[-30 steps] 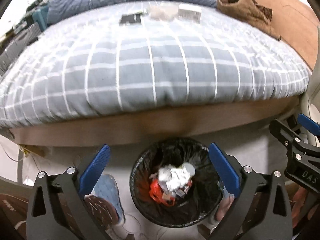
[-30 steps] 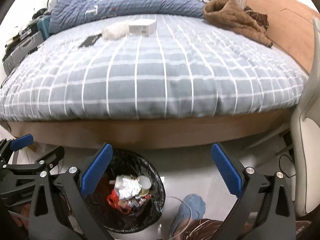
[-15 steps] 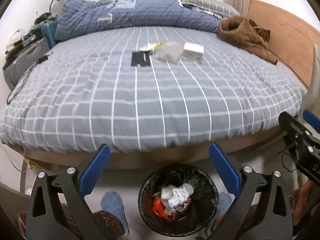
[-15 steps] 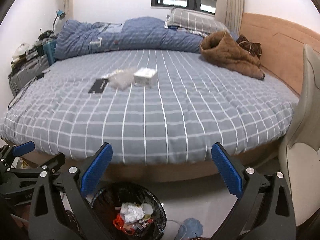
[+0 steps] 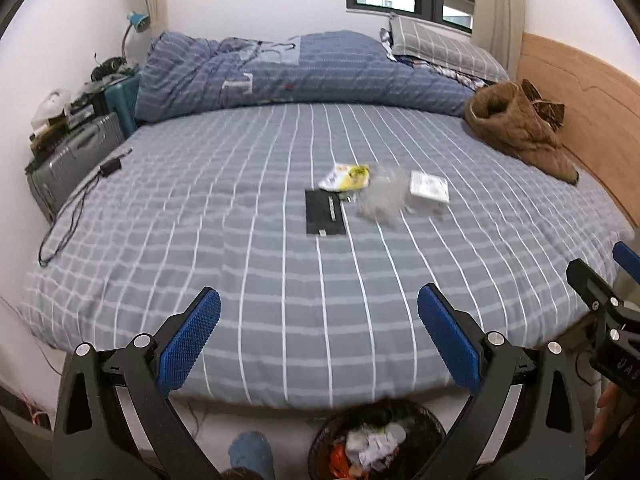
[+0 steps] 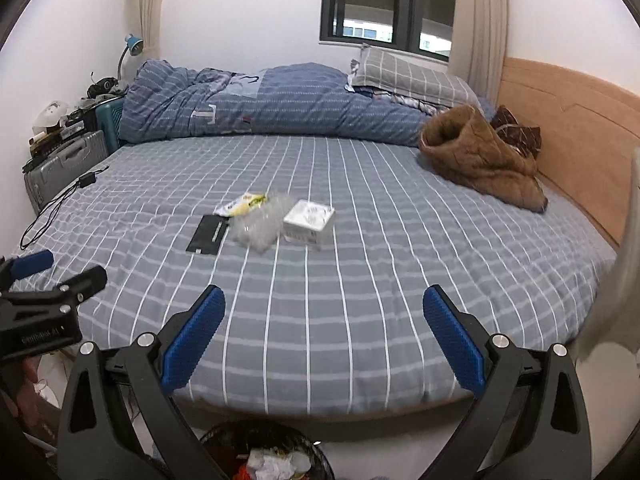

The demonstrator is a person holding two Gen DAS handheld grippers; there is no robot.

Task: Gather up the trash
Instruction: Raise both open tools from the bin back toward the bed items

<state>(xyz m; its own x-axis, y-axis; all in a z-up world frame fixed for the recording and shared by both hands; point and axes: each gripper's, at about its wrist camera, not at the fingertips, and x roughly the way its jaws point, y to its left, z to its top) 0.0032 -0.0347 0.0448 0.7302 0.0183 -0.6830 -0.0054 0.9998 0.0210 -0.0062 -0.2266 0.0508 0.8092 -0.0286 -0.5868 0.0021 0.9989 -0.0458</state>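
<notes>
bed (image 5: pixel 280 280) fills both views | trash bin (image 5: pixel 376 444) on the floor at its foot, below both grippers | mid-bed, well ahead: black packet (image 5: pixel 325 211), clear plastic wrap (image 5: pixel 380 196), white box (image 5: pixel 429 190), yellow wrapper (image 5: pixel 346 177) | left gripper (image 5: pixel 318 340) and right gripper (image 6: pixel 324 336) spread wide, empty

The trash bin (image 5: pixel 378 446) sits at the bottom edge in both views, so only its top part shows. The clear plastic thing (image 5: pixel 380 196) on the bed is blurry, and what it is cannot be told. The print on the white box (image 6: pixel 309 221) is too small to read. A pale shape (image 6: pixel 612 280) at the right edge is smeared and cut off.
</notes>
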